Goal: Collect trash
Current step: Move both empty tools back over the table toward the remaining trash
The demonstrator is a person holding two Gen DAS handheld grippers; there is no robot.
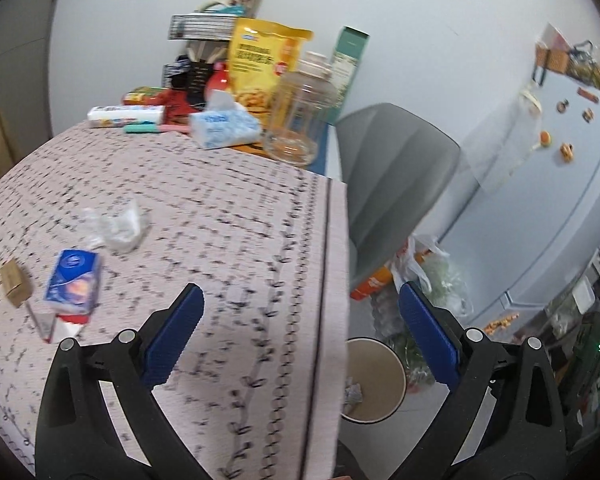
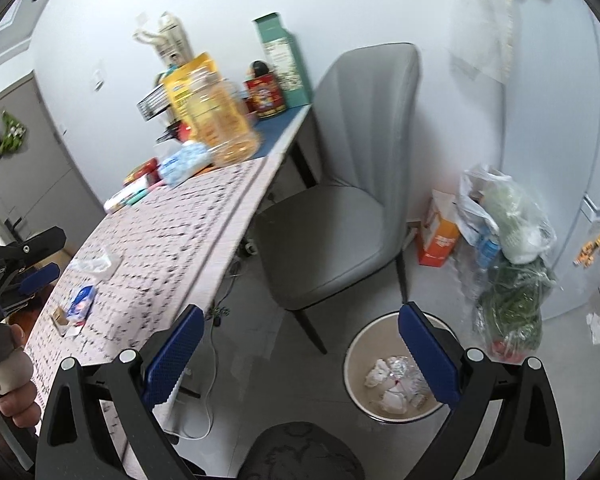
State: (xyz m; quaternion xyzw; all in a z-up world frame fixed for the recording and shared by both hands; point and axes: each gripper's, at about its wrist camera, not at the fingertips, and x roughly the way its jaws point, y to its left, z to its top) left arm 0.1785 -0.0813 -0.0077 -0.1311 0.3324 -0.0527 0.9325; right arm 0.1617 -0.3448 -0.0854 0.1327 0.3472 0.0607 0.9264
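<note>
Both grippers, left (image 1: 300, 336) and right (image 2: 300, 344), gape empty; crumpled wrapper (image 1: 114, 226) beyond the tissue pack (image 1: 74, 282), bin (image 2: 392, 368) under the table edge (image 1: 332, 280).

- Left gripper (image 1: 300, 320): jaws spread wide, blue pads facing each other, nothing between them; filling the lower part of the left wrist view.
- Same gripper seen at the left edge of the right wrist view (image 2: 32, 268), held by a hand (image 2: 8, 372) wrapped around a grey grip at lower left.
- Right gripper (image 2: 300, 340): jaws likewise wide apart, empty, black arms rising from the bottom of the frame, tips pointing toward mid-frame.
</note>
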